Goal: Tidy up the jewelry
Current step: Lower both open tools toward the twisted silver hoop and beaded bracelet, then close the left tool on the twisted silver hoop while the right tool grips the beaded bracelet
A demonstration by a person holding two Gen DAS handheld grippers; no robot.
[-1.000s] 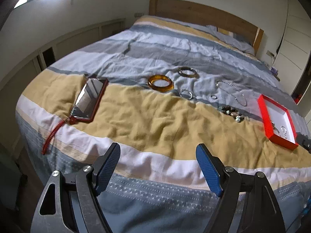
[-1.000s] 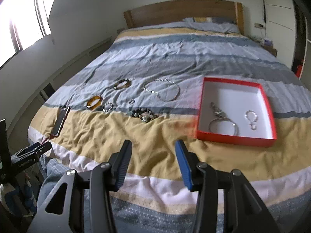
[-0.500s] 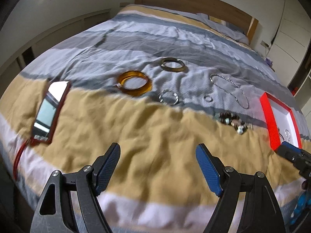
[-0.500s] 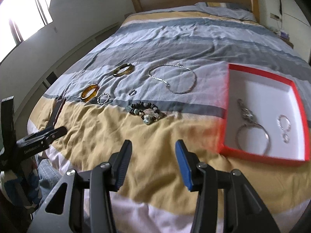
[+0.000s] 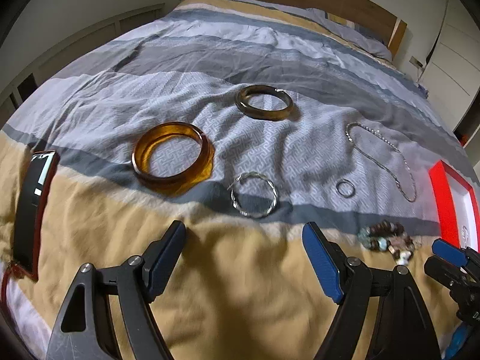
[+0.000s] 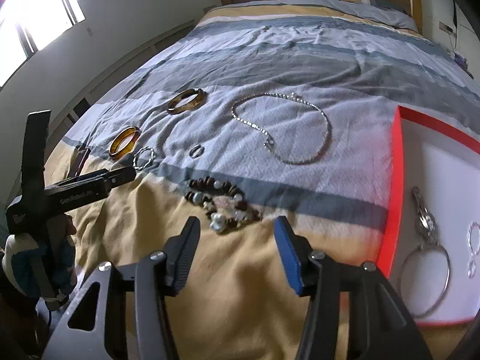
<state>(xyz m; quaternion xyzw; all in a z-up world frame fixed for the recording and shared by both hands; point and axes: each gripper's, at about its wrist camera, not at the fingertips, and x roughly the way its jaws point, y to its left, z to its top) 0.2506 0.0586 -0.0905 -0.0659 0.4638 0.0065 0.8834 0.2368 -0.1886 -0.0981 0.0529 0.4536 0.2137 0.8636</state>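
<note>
In the left wrist view, the left claw (image 5: 243, 259) is spread wide and holds nothing, low over the yellow stripe of the bed (image 5: 240, 300). Just beyond its fingertips lies a twisted silver ring (image 5: 254, 194), and to the left of this, a little farther, an amber bangle (image 5: 173, 158). Farther away lies a brown bangle (image 5: 264, 102). A small ring (image 5: 345, 188) is to the right of the twisted one, and a chain (image 5: 387, 156) runs behind it toward the red box (image 5: 444, 198) at the right edge. A bead bracelet (image 5: 388, 241) lies near the right finger, and a phone (image 5: 31, 207) is at the far left. In the right wrist view, the right claw (image 6: 237, 247) is also spread and empty, over the yellow stripe. The bead bracelet (image 6: 222, 202) lies just beyond its fingertips, slightly to the left. The red box (image 6: 393, 192) is at the right, with a hoop (image 6: 426, 282) and small silver pieces inside. The chain (image 6: 288, 129) lies farther away, and both bangles are at the far left, past the left claw (image 6: 120, 177).
</note>
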